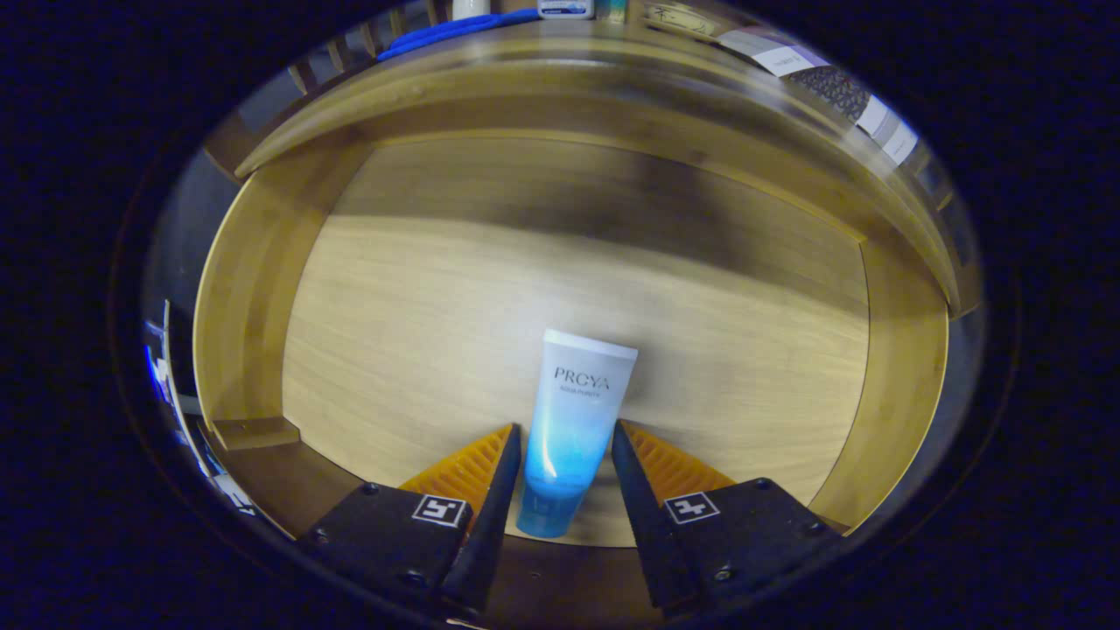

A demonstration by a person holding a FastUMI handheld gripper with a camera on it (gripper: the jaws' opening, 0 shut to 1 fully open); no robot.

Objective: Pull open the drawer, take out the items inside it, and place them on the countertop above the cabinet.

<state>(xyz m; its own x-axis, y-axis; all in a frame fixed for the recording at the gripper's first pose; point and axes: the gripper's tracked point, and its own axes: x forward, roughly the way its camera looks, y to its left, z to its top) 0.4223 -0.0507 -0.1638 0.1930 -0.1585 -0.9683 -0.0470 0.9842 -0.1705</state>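
The wooden drawer is pulled open and I look down into it. A white and blue tube lies lengthwise between my fingers, its blue cap end towards me and its flat white end pointing into the drawer. My gripper is closed in on the tube's lower half, with a finger against each side. The tube is the one item on the drawer's floor.
The drawer's back wall and the countertop edge curve beyond the fingers. On the countertop are a blue item, a small white and blue container and flat printed packets. The drawer's side walls stand close on both sides.
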